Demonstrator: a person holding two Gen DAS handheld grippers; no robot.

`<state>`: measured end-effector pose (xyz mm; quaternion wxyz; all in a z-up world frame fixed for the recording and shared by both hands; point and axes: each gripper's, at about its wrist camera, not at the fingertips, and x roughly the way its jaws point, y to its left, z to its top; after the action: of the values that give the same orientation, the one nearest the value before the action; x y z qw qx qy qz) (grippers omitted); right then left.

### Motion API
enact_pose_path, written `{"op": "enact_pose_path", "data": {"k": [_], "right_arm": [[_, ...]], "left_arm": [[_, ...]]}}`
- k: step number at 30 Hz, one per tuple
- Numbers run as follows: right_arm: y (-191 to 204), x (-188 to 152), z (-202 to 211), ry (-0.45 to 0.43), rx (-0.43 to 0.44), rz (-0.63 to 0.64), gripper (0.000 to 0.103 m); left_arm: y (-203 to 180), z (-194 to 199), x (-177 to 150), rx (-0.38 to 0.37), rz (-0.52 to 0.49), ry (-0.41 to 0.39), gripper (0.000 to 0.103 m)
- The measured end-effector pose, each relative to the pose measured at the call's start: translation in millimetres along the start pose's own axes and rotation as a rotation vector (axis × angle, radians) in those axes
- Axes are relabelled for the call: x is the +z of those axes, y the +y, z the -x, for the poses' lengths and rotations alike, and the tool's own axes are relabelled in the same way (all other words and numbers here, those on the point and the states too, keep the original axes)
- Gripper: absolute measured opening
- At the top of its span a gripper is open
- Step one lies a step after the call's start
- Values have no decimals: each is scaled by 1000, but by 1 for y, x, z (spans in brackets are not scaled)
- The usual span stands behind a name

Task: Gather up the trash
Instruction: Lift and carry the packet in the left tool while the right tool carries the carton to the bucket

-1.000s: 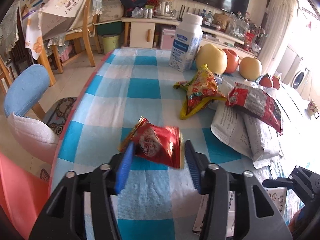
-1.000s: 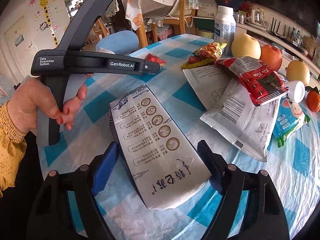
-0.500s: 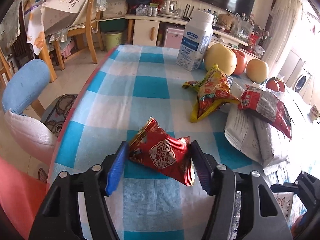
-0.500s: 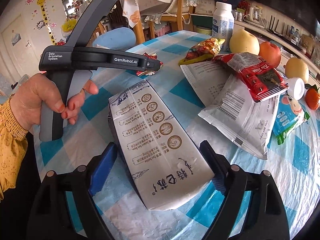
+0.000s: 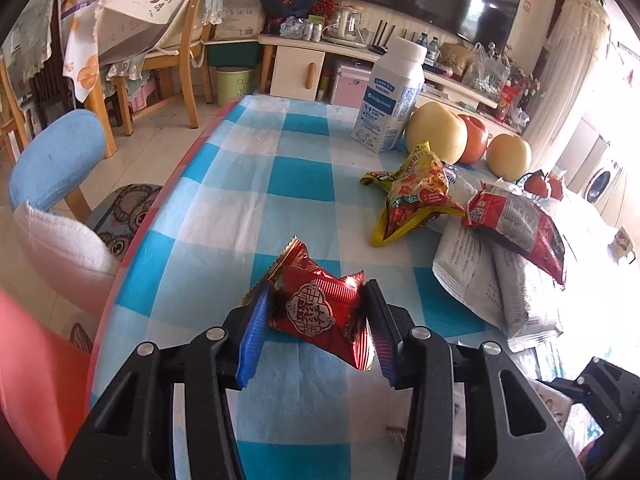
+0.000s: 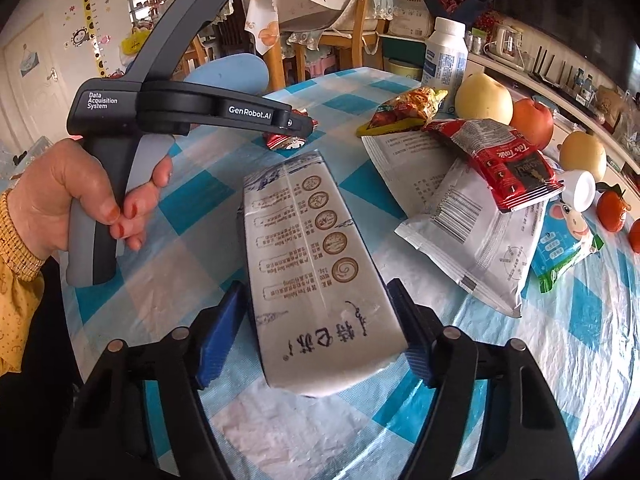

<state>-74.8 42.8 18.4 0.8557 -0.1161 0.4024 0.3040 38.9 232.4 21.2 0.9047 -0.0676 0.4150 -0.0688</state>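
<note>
We hold two tongs over a blue-and-white checked table (image 5: 304, 184). Our left gripper (image 5: 316, 328) is closing, its blue pads pressing both sides of one small red wrapper (image 5: 316, 312), which crumples between them near the table's left edge. Our right gripper (image 6: 320, 328) is also closing around one long white packet (image 6: 316, 264) lying flat, its near end between the pads; the right pad touches the packet's edge, the left looks just beside it, so we cannot tell whether it is gripped yet. In the right wrist view our left hand (image 6: 68, 196) squeezes the handle of its tool.

Farther out we count more litter: one yellow-and-red snack bag (image 5: 416, 196), one red sachet pack (image 6: 500, 160) resting on two flat white pouches (image 6: 476, 236), and one blue-and-green wrapper (image 6: 560, 248) under a white cap (image 6: 580, 190) at the right. At the far side stand one white bottle (image 5: 392, 100), two pale yellow fruits (image 5: 436, 138) and one red apple (image 5: 474, 144) between them, with small orange-red fruits (image 6: 612, 210) at the far right. Left of the table sits a blue-backed chair (image 5: 52, 156).
</note>
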Motion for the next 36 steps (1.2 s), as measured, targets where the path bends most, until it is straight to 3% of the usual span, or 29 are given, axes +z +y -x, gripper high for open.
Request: {"op": "enact_pose_path", "data": {"k": [9, 24, 36], "right_arm": [[5, 0, 8, -28, -51, 19, 69], [13, -2, 29, -71, -115, 14, 69], [34, 11, 52, -114, -107, -7, 69]], "left_arm": [[4, 28, -10, -19, 47, -49, 38], [-8, 48, -25, -53, 19, -45, 36], [22, 109, -22, -83, 118, -182, 36]]}}
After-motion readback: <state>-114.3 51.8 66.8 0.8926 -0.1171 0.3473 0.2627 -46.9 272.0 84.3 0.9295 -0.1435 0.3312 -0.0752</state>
